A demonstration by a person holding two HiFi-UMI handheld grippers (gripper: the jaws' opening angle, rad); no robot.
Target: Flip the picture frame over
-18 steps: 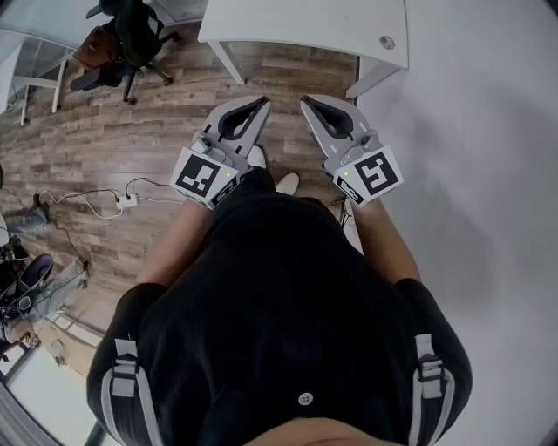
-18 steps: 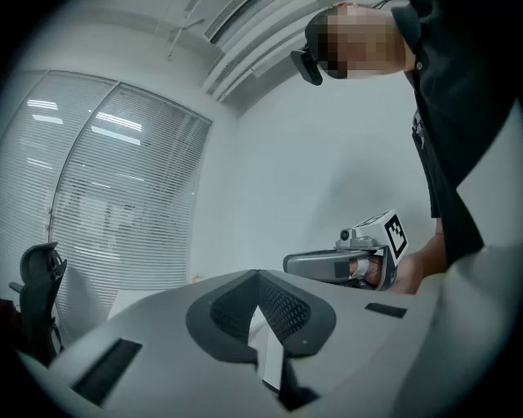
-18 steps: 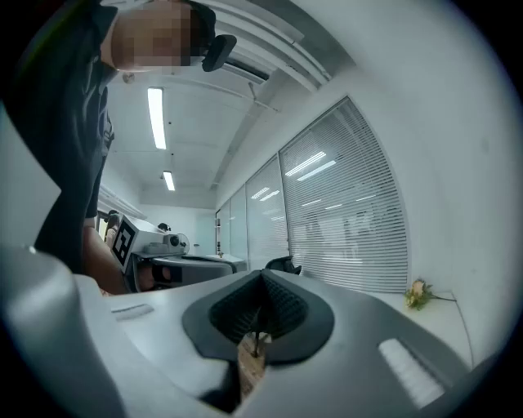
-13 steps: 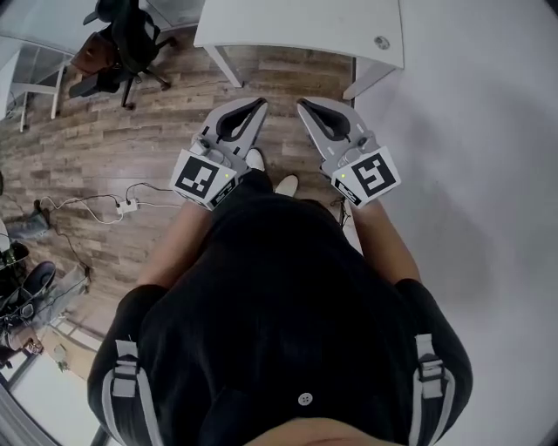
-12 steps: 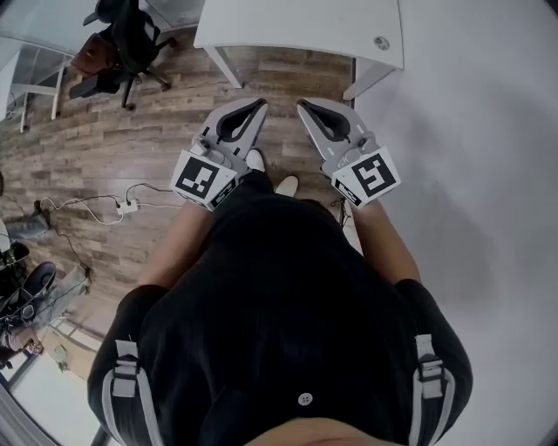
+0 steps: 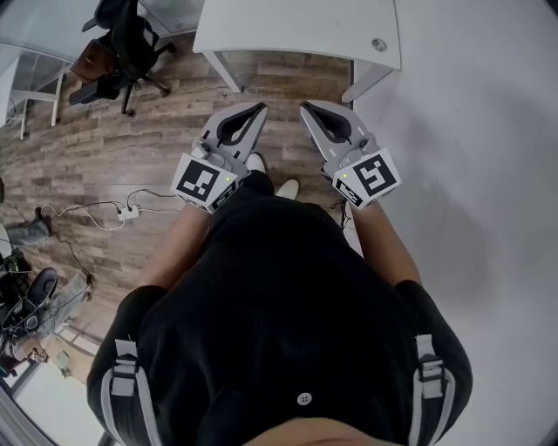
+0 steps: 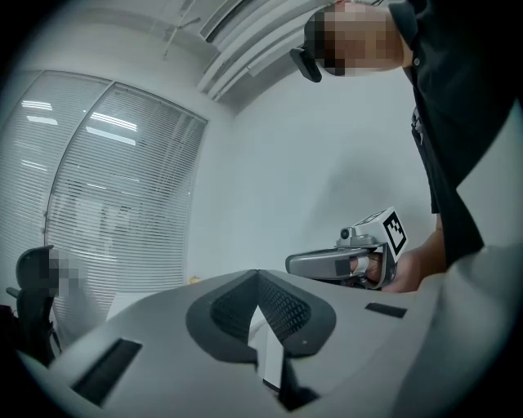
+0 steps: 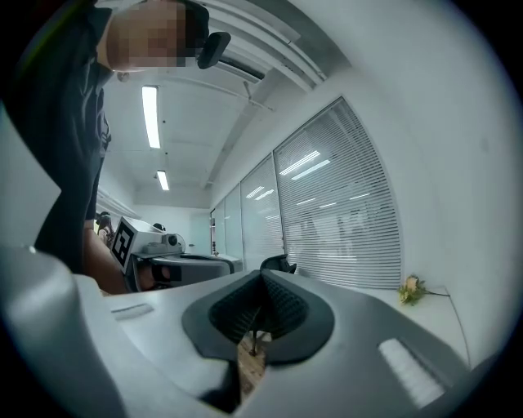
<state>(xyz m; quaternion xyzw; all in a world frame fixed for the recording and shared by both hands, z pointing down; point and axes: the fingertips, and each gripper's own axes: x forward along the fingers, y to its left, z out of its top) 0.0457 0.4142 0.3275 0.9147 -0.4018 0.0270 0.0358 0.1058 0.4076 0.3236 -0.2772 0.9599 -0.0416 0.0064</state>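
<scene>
Underfoot, a wood-plank floor (image 6: 131, 131) in streaky brown and grey fills the head view from 9 to 12 o'clock. A plain matte white wall (image 6: 488, 174) takes the side from 1 to 5 o'clock. At 12 o'clock stands a smooth white counter (image 6: 296, 26) with a rounded corner and a small round metal cap near its edge. A person (image 6: 279, 305) in a black top with grey shoulder straps fills the lower middle. At 11 o'clock is a black office chair (image 6: 122, 39). At 9 o'clock a thin cable (image 6: 83, 196) runs to a white power strip (image 6: 129, 211) on the floor. Slatted horizontal blinds (image 8: 343, 212) cover the windows in the right gripper view.

The left tool (image 6: 261, 108) and right tool (image 6: 304, 107) are smooth grey plastic with ribbed black pads, each carrying a black-and-white marker cube (image 6: 205, 183). Both point level toward 12 o'clock, side by side and apart. Their jaw tips are pressed together, gripping nothing and touching nothing. The picture frame shows in no view.
</scene>
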